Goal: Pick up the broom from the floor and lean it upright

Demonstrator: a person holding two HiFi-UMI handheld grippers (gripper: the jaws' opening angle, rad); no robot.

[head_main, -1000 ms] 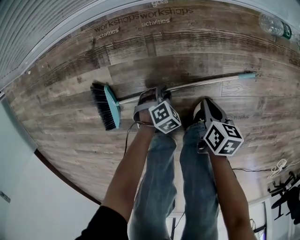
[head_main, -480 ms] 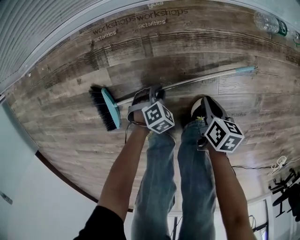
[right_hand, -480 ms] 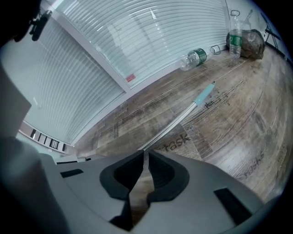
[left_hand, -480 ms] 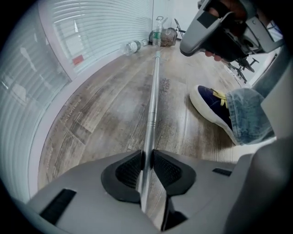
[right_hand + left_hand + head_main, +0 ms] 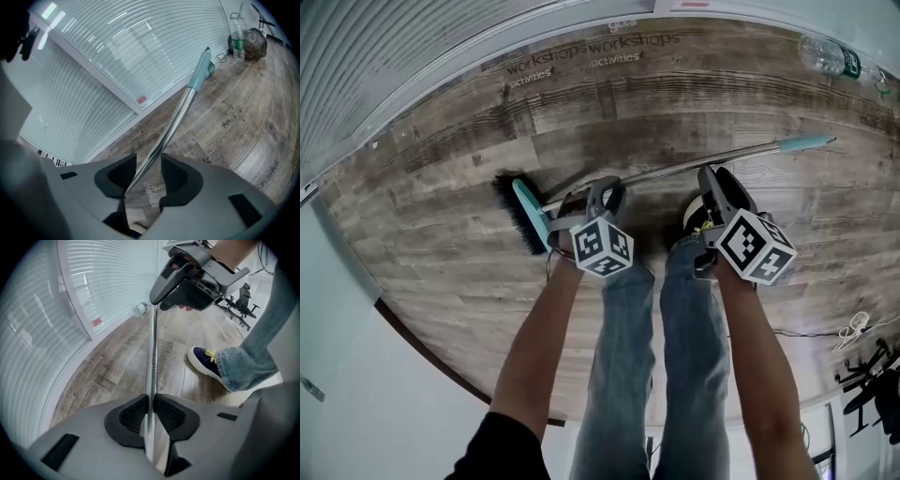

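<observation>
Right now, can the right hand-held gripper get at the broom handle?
Probably yes: the right hand-held gripper has just been opening its jaws, and the broom handle runs between them, nothing blocking.

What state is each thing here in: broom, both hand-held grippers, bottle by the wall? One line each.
Broom: not upright yet, handle gripped near the brush head.
Left hand-held gripper: jaws just closing, shut on the broom handle.
Right hand-held gripper: jaws just opened, handle loose between them.
Bottle: lying on its side.
</observation>
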